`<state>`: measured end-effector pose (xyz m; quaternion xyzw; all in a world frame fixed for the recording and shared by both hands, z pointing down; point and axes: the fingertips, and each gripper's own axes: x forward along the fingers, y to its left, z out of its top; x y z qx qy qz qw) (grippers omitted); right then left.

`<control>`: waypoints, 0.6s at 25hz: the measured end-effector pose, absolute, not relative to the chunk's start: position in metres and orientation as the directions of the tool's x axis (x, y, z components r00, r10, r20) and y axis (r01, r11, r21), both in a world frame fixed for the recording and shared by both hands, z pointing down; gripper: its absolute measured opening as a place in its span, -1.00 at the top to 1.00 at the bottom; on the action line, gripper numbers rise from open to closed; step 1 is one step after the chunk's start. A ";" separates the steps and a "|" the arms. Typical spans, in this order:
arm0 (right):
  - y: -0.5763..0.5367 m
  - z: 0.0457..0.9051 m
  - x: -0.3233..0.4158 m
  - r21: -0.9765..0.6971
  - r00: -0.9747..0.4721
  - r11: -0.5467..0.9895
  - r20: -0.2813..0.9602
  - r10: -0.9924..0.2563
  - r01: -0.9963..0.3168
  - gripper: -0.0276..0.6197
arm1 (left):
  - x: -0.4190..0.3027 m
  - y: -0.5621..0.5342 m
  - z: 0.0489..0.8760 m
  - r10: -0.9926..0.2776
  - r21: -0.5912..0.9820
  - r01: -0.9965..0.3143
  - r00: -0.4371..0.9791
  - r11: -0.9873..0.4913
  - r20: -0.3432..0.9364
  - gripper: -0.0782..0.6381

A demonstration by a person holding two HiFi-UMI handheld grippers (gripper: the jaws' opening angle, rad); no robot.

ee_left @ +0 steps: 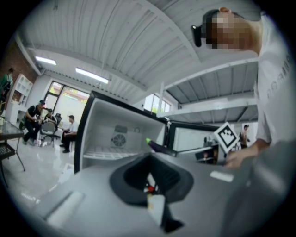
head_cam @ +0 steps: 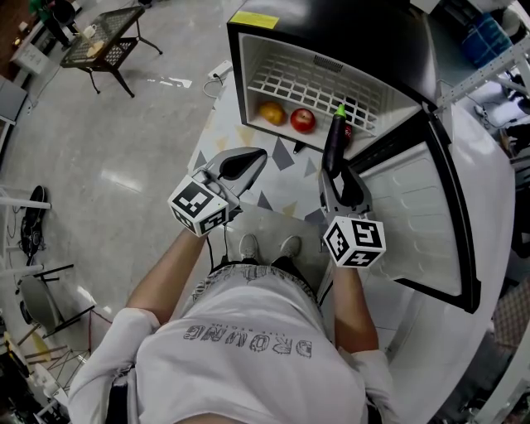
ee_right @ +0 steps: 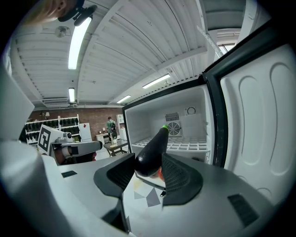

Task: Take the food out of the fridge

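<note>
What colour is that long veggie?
Dark purple eggplant with green tip; clearest in right gripper view.

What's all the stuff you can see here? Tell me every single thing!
fridge: 1, black outside and white inside, standing open ahead
fridge door: 1, white inside, swung open to the right
wire shelf: 1, white, inside the fridge
apple: 1, red, under the shelf
orange fruit: 1, yellow-orange, left of the apple
eggplant: 1, dark purple with a green tip, held at the fridge opening
mat: 1, pale with grey triangles, on the floor before the fridge
table: 1, black, far left
left gripper: 1, grey, fingers together, empty
right gripper: 1, grey, fingers gripping the eggplant
</note>
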<state>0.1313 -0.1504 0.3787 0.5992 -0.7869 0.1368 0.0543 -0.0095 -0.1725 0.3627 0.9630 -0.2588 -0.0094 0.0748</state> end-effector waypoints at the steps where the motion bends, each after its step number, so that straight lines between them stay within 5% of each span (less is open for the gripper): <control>1: -0.151 0.379 0.131 -0.150 -0.277 0.246 0.250 -0.928 -0.958 0.39 | -0.009 -0.173 0.363 -0.499 0.149 -0.496 0.866 -0.855 0.021 0.76; 15: -0.159 0.380 0.135 -0.171 -0.278 0.240 0.253 -0.927 -0.956 0.39 | -0.004 -0.181 0.368 -0.494 0.155 -0.493 0.869 -0.856 0.031 0.76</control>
